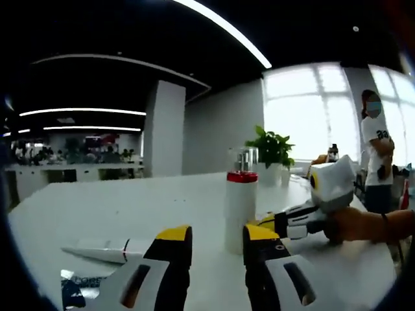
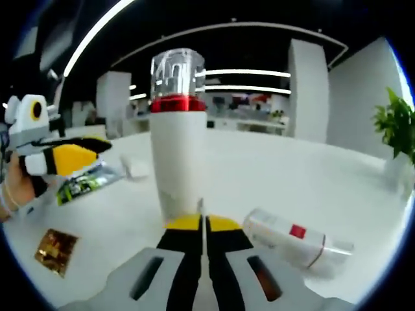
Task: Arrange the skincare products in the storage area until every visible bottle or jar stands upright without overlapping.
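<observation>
Currently, L gripper view: left gripper [image 1: 217, 241] low over the white surface [image 1: 130, 207], jaws spread w/ a clear gap, nothing between them. Tall white bottle [image 1: 240, 210] w/ red band + clear cap stands upright just beyond the jaw tips, slightly right of the gap. White tube [image 1: 104, 249] w/ a red stripe lies flat on the surface to the left, near the left jaw. Right gripper [image 1: 292, 223] comes in from the right, held in a person's hand, tips near the bottle base; contact not clear. Potted plant [image 1: 272, 155] further back; a person stands at far right.

R gripper view: right gripper [image 2: 202, 227] jaws pressed together, only a thin seam between them, pinching nothing; tips just in front of the bottle [image 2: 178, 155] base, touching or nearly so, can't tell. Bottle upright. Second white bottle w/ red label [image 2: 288, 241] lies on its side to the right, near the jaws. Left gripper [image 2: 65, 159] at left, yellow tip over a silver/green sachet [image 2: 87, 184]. Small gold packet [image 2: 57, 251] flat on the surface at lower left.

Judgement: one item stands, tube + second bottle not yet upright.

Risks:
- Shut tips at the tall bottle's base: a nudge could tip it; narrow foot, high cap.
- Lying bottle is round, may roll off if pinched off-centre.
- Tube may not stand on its cap, could fall onto neighbours = overlap.
</observation>
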### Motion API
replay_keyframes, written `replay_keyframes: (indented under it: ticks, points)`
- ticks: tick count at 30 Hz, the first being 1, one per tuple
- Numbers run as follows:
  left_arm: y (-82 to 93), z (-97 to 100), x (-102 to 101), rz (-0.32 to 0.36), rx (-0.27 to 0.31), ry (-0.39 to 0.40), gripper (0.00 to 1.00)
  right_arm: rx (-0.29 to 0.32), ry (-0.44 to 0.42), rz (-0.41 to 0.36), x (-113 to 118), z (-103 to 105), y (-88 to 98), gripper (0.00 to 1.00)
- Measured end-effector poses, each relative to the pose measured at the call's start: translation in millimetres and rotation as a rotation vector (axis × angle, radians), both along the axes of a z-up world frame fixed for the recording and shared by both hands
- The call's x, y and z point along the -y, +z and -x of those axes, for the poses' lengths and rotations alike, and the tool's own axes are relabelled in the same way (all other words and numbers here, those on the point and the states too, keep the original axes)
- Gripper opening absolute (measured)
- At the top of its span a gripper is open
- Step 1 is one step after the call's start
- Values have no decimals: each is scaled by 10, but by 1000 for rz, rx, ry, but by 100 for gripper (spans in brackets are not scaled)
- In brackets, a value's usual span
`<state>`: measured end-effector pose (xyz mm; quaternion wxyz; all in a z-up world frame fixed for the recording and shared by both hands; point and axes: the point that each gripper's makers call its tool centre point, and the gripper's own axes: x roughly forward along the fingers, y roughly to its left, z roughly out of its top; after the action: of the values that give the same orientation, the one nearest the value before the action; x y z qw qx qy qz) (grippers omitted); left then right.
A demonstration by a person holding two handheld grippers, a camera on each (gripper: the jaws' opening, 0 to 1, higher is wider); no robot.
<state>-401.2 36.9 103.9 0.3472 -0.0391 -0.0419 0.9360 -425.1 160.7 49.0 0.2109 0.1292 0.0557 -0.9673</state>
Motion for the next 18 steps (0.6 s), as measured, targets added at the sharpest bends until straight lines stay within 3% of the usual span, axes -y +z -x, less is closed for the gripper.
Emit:
replay_keyframes:
  ticks: [3, 6, 10, 15, 18]
  points:
    - [198, -47, 19, -38, -25, 1, 30, 11, 22, 17, 89, -45, 22, 2]
    - [286, -160, 28, -64, -46, -13, 30, -8, 42, 32, 146, -70, 74, 2]
    - [183, -206, 31, -25, -41, -24, 32, -7, 73, 27, 212, -117, 69, 5]
    - [54, -129, 106, -32, -3, -16, 32, -55, 56, -68, 139, -46, 90, 27]
    - [41, -136, 118, -10, -19, -14, 32, -61, 72, -66, 163, 7, 59, 31]
